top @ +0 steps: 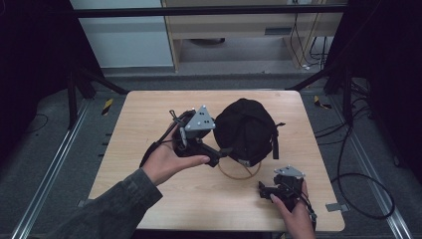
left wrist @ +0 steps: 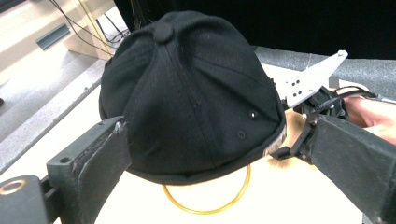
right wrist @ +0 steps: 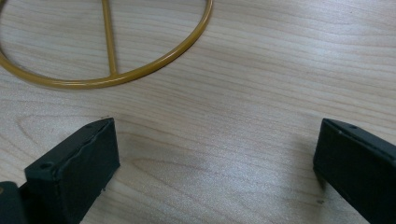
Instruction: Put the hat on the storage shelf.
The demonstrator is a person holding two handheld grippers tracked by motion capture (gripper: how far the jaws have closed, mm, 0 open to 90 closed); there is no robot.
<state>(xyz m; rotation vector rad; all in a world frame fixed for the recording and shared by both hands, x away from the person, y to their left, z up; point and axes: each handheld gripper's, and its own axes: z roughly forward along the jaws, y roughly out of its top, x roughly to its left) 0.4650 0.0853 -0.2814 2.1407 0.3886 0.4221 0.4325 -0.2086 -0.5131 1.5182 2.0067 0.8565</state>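
Observation:
A black cap (top: 246,129) sits in the middle of the table on a gold wire ring (top: 240,174), which pokes out under its near edge. My left gripper (top: 221,153) is open at the cap's left lower edge. In the left gripper view the cap (left wrist: 191,93) fills the space between the spread jaws, with the ring (left wrist: 205,205) below it. My right gripper (top: 262,188) hovers open low over the table, to the near right of the cap. In the right gripper view its jaws stand wide apart over bare wood, just short of the ring (right wrist: 107,70), which has a straight rod across it.
The wooden table (top: 149,124) has bare room on its left and along its front. Cables (top: 358,184) lie on the floor to the right. The right gripper's grey plate (left wrist: 313,79) shows past the cap in the left gripper view.

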